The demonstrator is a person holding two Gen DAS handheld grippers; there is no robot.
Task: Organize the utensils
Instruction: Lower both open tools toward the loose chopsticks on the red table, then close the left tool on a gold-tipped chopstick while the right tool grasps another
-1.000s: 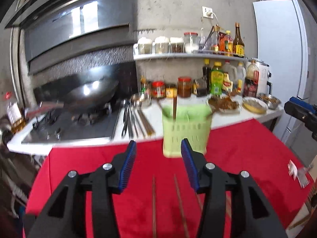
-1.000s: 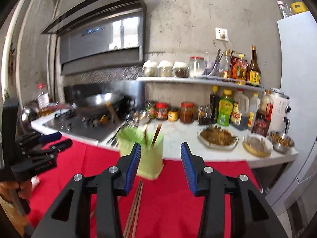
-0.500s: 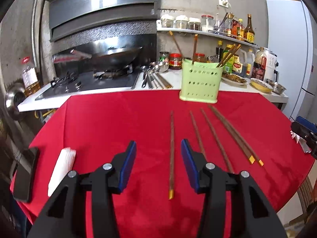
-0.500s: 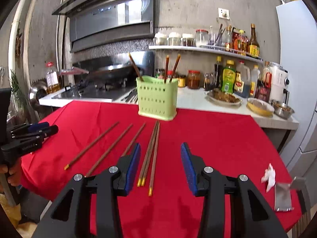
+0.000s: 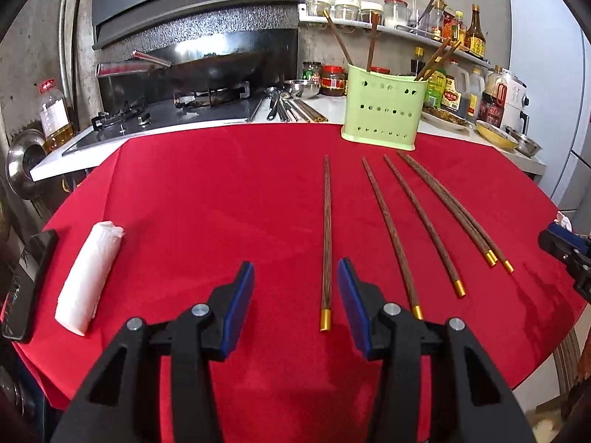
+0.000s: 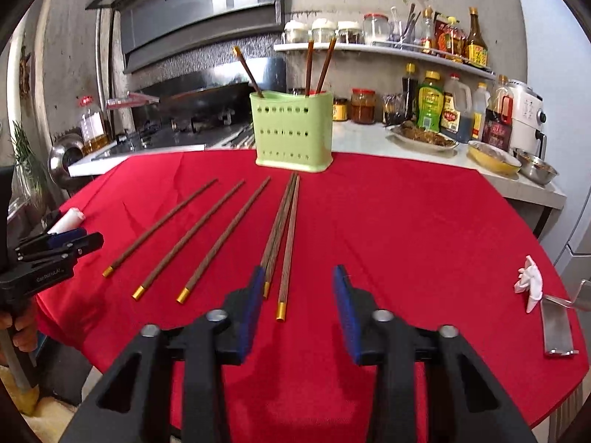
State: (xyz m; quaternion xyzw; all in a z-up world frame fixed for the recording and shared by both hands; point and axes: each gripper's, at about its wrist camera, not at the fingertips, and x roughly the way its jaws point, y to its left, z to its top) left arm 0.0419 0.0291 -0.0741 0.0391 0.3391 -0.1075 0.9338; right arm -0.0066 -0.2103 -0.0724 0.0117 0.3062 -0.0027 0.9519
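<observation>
No clearly legible text anywhere

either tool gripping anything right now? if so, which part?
Nothing held. Left tool and right tool are open above chopsticks lying on the red cloth.

The left gripper [image 5: 295,295] is pointing down and forward, its jaws standing apart and gripping nothing. The right gripper [image 6: 297,297] is tilting down likewise; its jaws have just been closing, with nothing pressed between them.
</observation>
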